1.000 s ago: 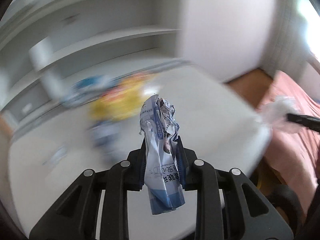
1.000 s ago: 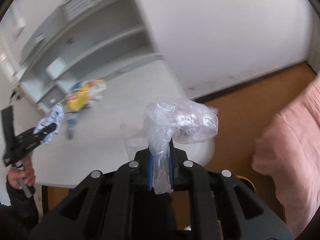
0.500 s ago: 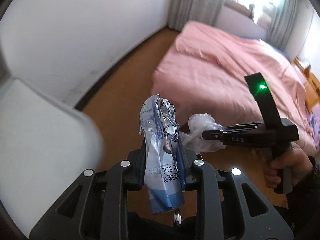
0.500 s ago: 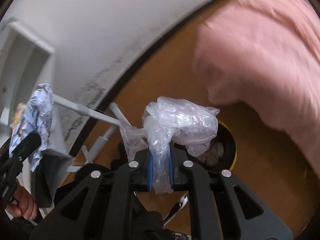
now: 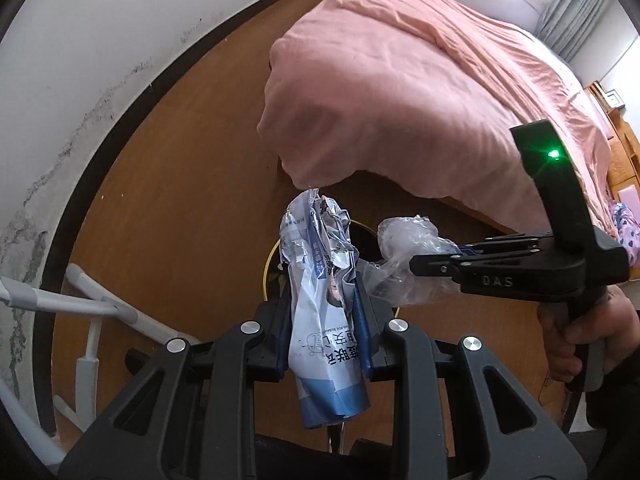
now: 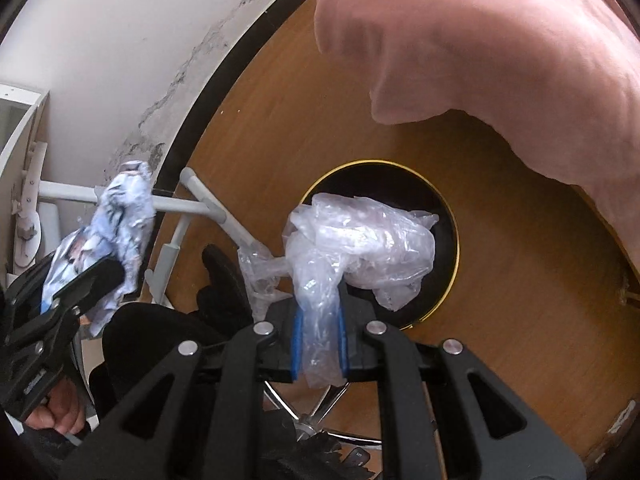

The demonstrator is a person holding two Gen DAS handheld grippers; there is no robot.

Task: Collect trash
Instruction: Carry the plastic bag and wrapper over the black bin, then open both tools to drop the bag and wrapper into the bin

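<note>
My left gripper (image 5: 325, 292) is shut on a crumpled blue and white wrapper (image 5: 320, 280), which stands up between its pads. My right gripper (image 6: 320, 296) is shut on a wad of clear plastic film (image 6: 360, 240). A round black bin with a yellow rim (image 6: 452, 224) stands on the wooden floor right below the film. In the left wrist view the bin (image 5: 270, 256) is mostly hidden behind the wrapper, and the right gripper (image 5: 416, 266) reaches in from the right with the film (image 5: 404, 236). The right wrist view shows the left gripper (image 6: 104, 276) with the wrapper (image 6: 120, 216) at left.
A bed with a pink cover (image 5: 420, 88) overhangs the floor close to the bin. White table legs (image 5: 92, 308) and a white wall with a dark baseboard (image 5: 80, 80) lie to the left. A chair's chrome base (image 6: 316, 428) sits under the grippers. A hand (image 5: 580, 332) holds the right gripper's handle.
Both grippers swung away from the white table and tipped down toward the floor, each keeping its trash. The bin has come into view beneath them and the bed now fills the upper right.
</note>
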